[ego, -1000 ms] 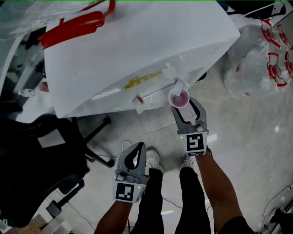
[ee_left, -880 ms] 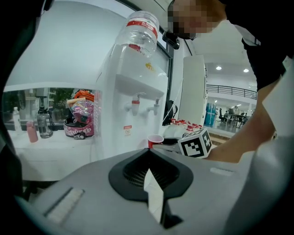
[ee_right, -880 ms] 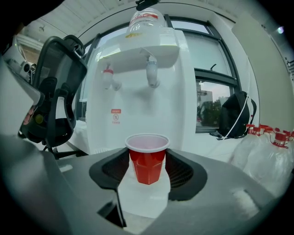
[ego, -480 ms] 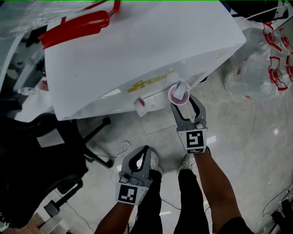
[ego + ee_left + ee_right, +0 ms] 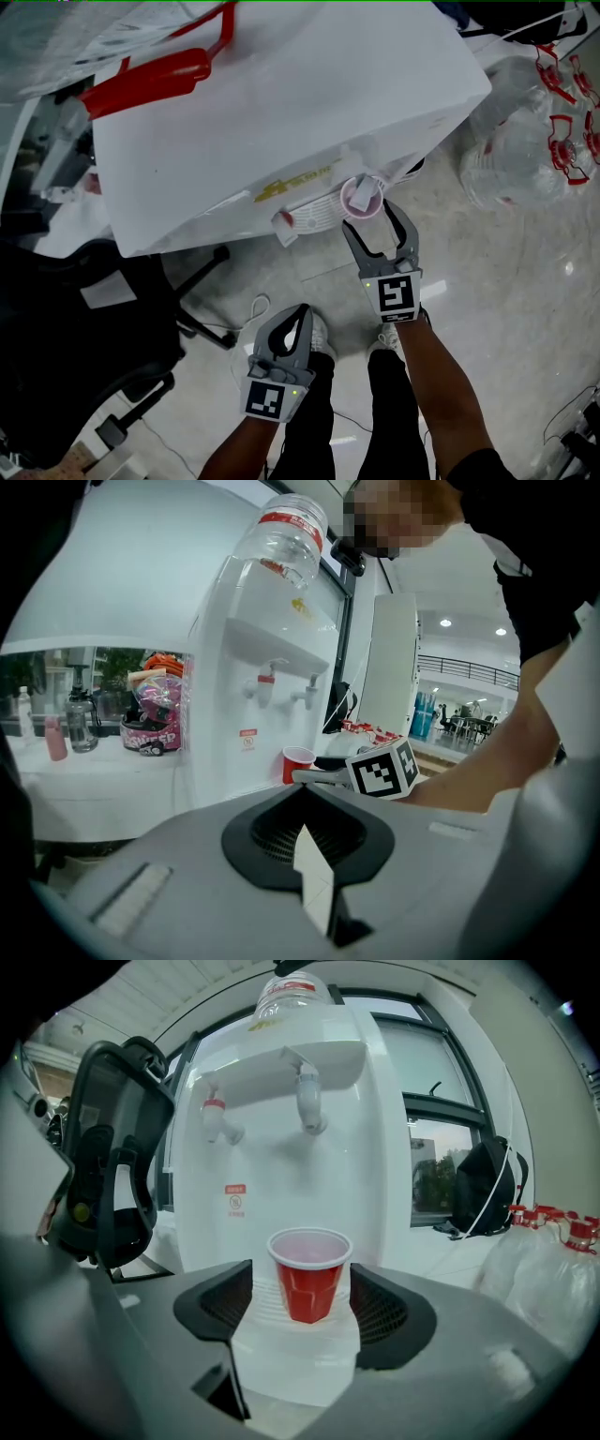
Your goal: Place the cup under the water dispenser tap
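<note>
Cup (image 5: 309,1274) placement at a white water dispenser (image 5: 281,1157): right gripper (image 5: 367,217) jaws are opening on either side, clear of it, likely letting go. Left gripper (image 5: 295,314), jaws closed and empty, hangs low, unneeded. The red cup stands on the drip tray (image 5: 295,1358) beneath the tap (image 5: 307,1101).

- Cup (image 5: 309,1283): red outside, pale pinkish white inside, white rim.
- Dispenser (image 5: 375,1147): white, with a yellow logo and a small red-and-white label.
- Red-capped tap (image 5: 216,1110); white tap (image 5: 307,1091).
- Right gripper (image 5: 368,216), left gripper (image 5: 297,311): grey with black pads, and black-and-white square markers on the cubes.
- Chair (image 5: 84,328): black.
- Bottles (image 5: 525,150): clear, red handles.
- Floor (image 5: 506,281): pale grey.
</note>
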The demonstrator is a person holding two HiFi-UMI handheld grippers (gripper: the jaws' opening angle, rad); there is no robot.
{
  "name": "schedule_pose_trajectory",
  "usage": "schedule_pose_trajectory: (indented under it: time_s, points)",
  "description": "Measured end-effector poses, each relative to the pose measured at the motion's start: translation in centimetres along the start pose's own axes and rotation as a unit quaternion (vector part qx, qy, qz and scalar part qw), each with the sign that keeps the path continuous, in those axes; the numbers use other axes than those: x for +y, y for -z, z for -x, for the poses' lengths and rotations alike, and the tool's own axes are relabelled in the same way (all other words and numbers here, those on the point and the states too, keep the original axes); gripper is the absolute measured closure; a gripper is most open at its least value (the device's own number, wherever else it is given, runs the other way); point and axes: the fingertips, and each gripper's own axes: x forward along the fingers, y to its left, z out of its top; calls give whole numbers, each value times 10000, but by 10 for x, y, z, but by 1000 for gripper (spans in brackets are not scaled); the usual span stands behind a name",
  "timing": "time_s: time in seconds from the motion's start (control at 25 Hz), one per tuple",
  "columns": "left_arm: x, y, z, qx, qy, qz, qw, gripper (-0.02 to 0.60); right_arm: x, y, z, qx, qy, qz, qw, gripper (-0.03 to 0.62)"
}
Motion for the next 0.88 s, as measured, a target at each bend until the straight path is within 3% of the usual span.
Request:
schedule_pose_trajectory:
  time_s: [0.24,0.32,0.44,0.64,0.76,0.88]
  points:
    - [-5,-15,-2,26,47,-176,9998,565,11,-34,41,-176,-90,180,9996,298]
    - [-9,-26,-5,-38,112,-238,9996,565,17,-46,58,-32,-189,502,9986,327]
    - [-16,-44,-12,-169,280,-304,9990,565,21,-63,79,58,-192,580,9981,385]
    - [-37,-97,-2,-128,260,-322,9991,563,18,-123,142,-74,-90,187,9998,447]
    - [-51,-139,1,-373,321,-326,9983,563,1,-177,173,-674,383,-353,9964,497]
    - [-65,-157,5,-555,487,-399,9965,563,-18,-196,197,-587,708,-453,9947,591]
